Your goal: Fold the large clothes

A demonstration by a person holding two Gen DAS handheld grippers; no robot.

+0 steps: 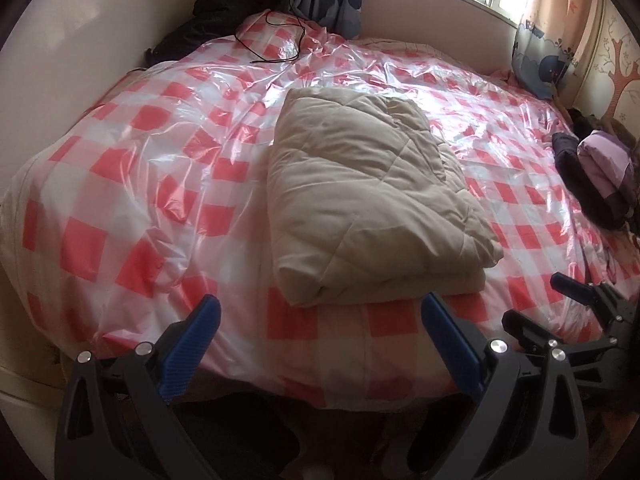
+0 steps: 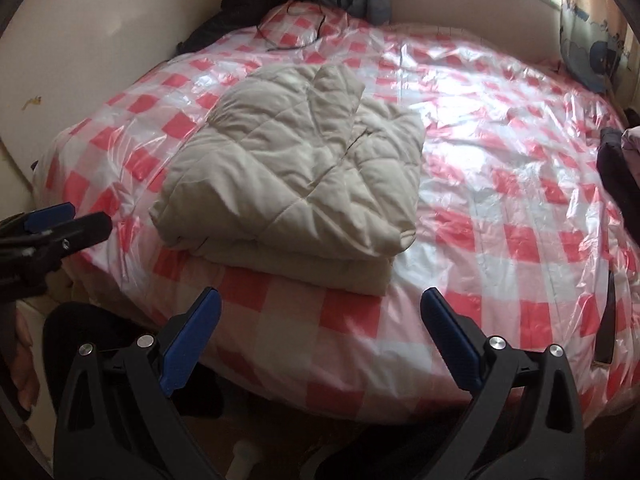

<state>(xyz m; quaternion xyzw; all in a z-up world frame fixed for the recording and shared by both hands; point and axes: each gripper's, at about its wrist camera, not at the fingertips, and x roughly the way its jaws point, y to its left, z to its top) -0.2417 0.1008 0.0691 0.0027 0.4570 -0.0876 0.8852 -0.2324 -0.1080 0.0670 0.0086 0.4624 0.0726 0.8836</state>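
Left gripper and right gripper hang spread wide, holding nothing, short of the folded beige jacket

A beige quilted garment is seen folded into a thick rectangular bundle on a bed covered by a red-and-white checked plastic sheet. The left tongs are held wide apart and empty just before the bundle's near edge, over the edge of the bed. The right tongs are seen at the lower right, their spread hard to judge. A purple and dark garment is piled at the bed's right edge. A black cable is laid near the far corner.
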